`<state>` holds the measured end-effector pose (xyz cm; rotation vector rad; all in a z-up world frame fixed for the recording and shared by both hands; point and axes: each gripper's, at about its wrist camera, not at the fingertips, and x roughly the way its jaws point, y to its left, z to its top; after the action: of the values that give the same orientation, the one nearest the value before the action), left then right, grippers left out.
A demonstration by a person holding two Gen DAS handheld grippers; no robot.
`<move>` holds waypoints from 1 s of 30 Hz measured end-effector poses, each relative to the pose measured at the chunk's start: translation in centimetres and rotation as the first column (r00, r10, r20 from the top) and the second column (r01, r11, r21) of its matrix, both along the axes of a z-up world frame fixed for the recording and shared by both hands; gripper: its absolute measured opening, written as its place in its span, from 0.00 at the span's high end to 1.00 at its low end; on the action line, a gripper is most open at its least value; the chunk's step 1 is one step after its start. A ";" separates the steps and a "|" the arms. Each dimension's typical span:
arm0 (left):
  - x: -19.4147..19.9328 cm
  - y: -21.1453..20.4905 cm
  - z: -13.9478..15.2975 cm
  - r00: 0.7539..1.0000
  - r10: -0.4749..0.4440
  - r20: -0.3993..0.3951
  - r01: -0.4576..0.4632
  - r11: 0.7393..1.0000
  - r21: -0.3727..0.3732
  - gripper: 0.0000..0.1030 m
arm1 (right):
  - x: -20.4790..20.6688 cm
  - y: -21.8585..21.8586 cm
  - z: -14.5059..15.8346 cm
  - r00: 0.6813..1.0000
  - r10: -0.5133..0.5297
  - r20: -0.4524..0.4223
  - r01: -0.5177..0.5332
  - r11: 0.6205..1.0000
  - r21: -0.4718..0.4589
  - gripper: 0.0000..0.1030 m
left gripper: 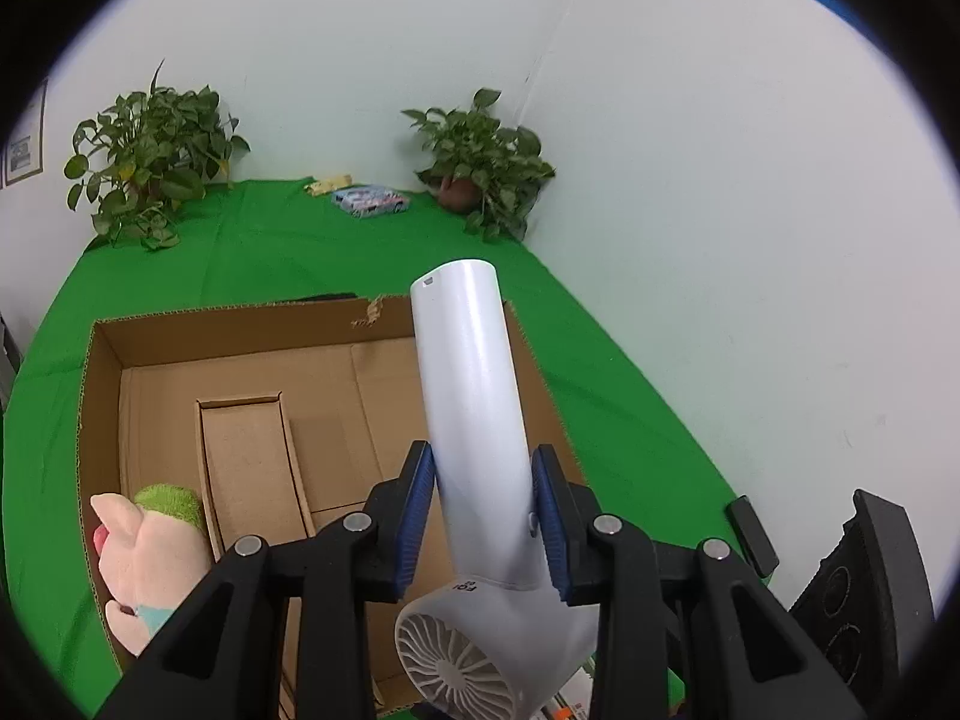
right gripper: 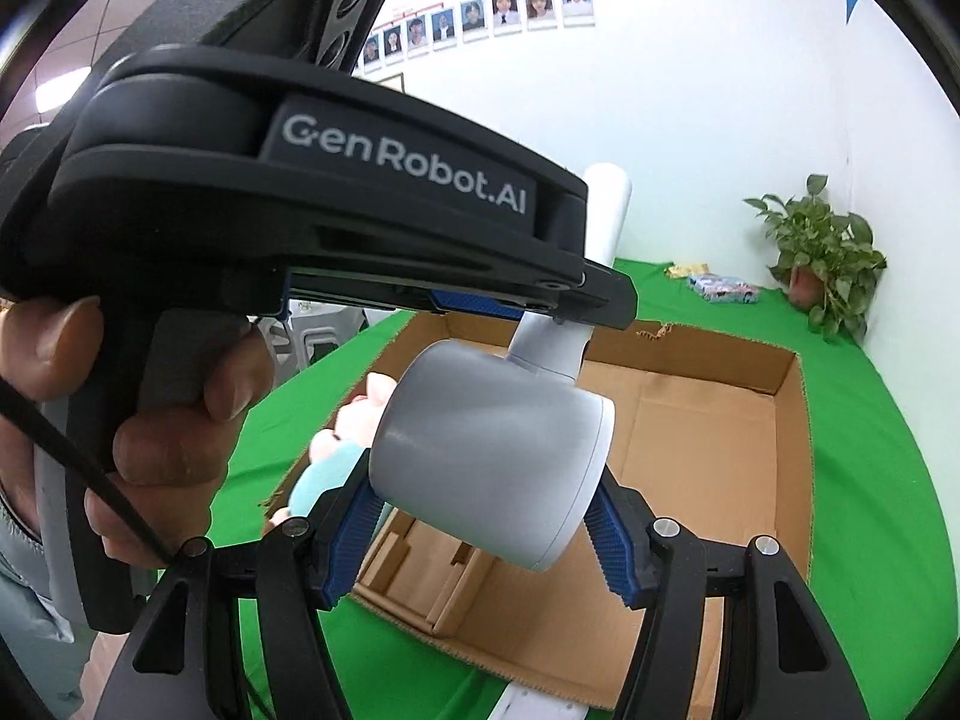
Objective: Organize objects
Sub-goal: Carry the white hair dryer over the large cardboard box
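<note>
Both my tongs are on the white hair dryer, held in the air over the open cardboard box. My left gripper pinches the handle – blue pads pressed on both sides of it, handle pointing away from the camera, rear grille facing the lens at the bottom of that view. My right gripper clamps the barrel from either side, its pads touching the grey body; the handle rises up and away from there into the left tongs.

In the right wrist view the left gripper's black body fills the upper left, with my hand wrapped round its grip and a cable running down past the fingers.

Box sits on the green cloth. Inside it: a smaller narrow cardboard tray lying on the floor of the box, and a pink plush toy with a green patch at the left wall – near corner. Rest of the box floor is bare cardboard.

At the back of the table, against the wall: two potted plants well apart, a small colourful packet between them, something yellow just behind it – can't tell what.
</note>
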<state>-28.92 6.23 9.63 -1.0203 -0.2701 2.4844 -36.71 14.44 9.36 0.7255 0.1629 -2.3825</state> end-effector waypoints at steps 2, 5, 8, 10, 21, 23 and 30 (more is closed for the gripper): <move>-0.9 0.1 -1.2 1.000 0.001 0.028 0.000 1.000 -0.007 0.69 | -1.2 -0.2 -1.2 0.999 -0.001 0.032 0.001 1.000 0.005 0.41; -2.1 0.3 -4.0 0.997 -0.004 0.078 0.005 1.000 -0.018 0.69 | -2.8 0.5 -2.2 0.997 -0.001 0.083 0.000 1.000 0.011 0.41; -2.8 0.6 -6.8 0.992 -0.004 0.125 0.007 1.000 -0.028 0.69 | -4.1 0.5 -5.1 0.989 0.001 0.147 -0.004 1.000 0.018 0.41; -3.2 0.8 -9.0 0.986 -0.002 0.166 0.008 0.999 -0.034 0.69 | -5.2 0.8 -7.3 0.982 0.003 0.190 -0.005 1.000 0.013 0.41; -4.5 1.7 -17.1 0.944 0.029 0.329 0.007 0.994 -0.107 0.69 | -11.1 -1.0 -16.9 0.913 0.031 0.407 -0.034 0.999 -0.001 0.41; -4.4 1.9 -17.5 0.944 0.030 0.329 0.010 0.993 -0.121 0.68 | -11.9 -1.8 -17.6 0.909 0.031 0.415 -0.042 0.999 0.015 0.41; -4.4 1.9 -17.2 0.947 0.036 0.320 0.009 0.990 -0.140 0.67 | -15.2 -4.3 -17.8 0.907 0.051 0.419 -0.063 0.998 0.014 0.41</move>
<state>-33.29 8.14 -7.61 -1.4905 -0.2040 2.3660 -51.95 10.18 -8.40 1.2076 0.0330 -2.1149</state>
